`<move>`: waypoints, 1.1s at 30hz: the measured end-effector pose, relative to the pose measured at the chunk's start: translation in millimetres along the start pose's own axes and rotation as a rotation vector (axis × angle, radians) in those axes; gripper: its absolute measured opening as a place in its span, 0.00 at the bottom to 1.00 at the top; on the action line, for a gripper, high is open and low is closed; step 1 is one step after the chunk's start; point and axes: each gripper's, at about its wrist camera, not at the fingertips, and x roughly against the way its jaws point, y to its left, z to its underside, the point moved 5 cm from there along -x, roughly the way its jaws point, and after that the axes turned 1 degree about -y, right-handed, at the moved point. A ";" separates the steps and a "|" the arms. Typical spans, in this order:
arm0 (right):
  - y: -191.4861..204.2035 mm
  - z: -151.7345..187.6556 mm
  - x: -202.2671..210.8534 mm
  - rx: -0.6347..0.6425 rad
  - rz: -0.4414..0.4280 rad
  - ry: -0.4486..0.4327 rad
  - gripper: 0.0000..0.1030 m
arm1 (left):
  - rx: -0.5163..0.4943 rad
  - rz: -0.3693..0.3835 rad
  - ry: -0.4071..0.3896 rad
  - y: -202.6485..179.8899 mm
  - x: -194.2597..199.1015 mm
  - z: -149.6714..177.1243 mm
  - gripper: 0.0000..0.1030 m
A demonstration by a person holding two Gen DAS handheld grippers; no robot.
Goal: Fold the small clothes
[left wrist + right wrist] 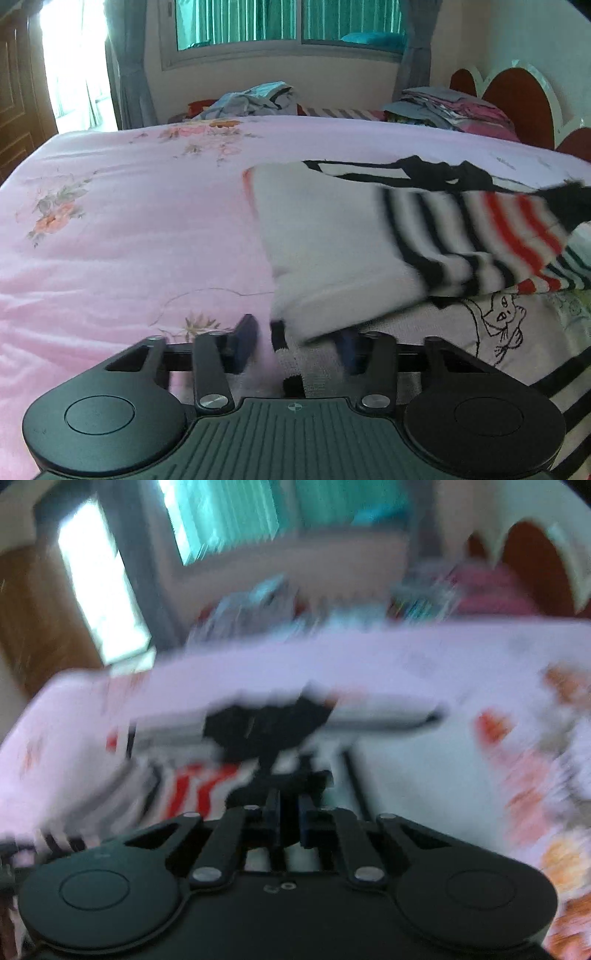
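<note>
Nearest in the left wrist view, the left gripper [295, 341] stands with its jaws wide apart. The dark blue fingers [245, 341] flank the near hem of the striped shirt [340, 243] without clamping it. A blurred white flap of the garment hangs over the gap between them.

In the right wrist view, the right gripper [290, 823] has its jaws drawn close together. A dark, blurred bunch of cloth sits just beyond the tips. Heavy blur prevents confirming a clamp, so its hold cannot be determined.

**Location of the workpiece.** The striped shirt lies on the right half of the pink bedspread [129, 221], partly folded over itself and over a pale garment with a cat drawing [502, 317].

**Risks (judged).**
- With the left jaws open, the near hem is unrestrained. A pull from the right side would probably drag the whole garment and skew the fold.
- The flap is soft knit cloth. Released early, it is likely to slump or land crooked.
- The cat garment beneath may be caught up with the shirt.

**Materials and shapes.** The shirt is limp, matte fabric with black, white and red bands. The bedspread is a smooth, slightly creased sheet printed with flowers.

Farther back lie a loose clothes heap [255, 101], a neater stack [450, 107], a scalloped headboard [517, 96] and a window [288, 22].
</note>
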 end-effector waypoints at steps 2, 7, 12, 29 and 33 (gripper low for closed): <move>-14.3 4.9 -1.6 0.007 0.003 0.063 0.09 | -0.001 0.021 0.006 -0.9 0.7 -0.8 0.28; -19.8 21.5 -1.2 0.000 -0.007 0.095 0.09 | 0.022 0.038 0.015 0.6 -2.4 -2.1 0.27; -15.9 30.2 -4.5 0.010 -0.009 0.113 0.09 | 0.033 0.046 0.022 2.0 -3.7 -1.6 0.27; -31.6 30.1 9.8 -0.061 0.000 0.085 0.20 | 0.101 0.081 -0.147 6.4 55.0 -18.3 0.80; -20.3 34.1 -10.0 -0.039 -0.018 0.122 0.18 | 0.005 0.162 -0.158 -48.9 27.8 -40.9 0.80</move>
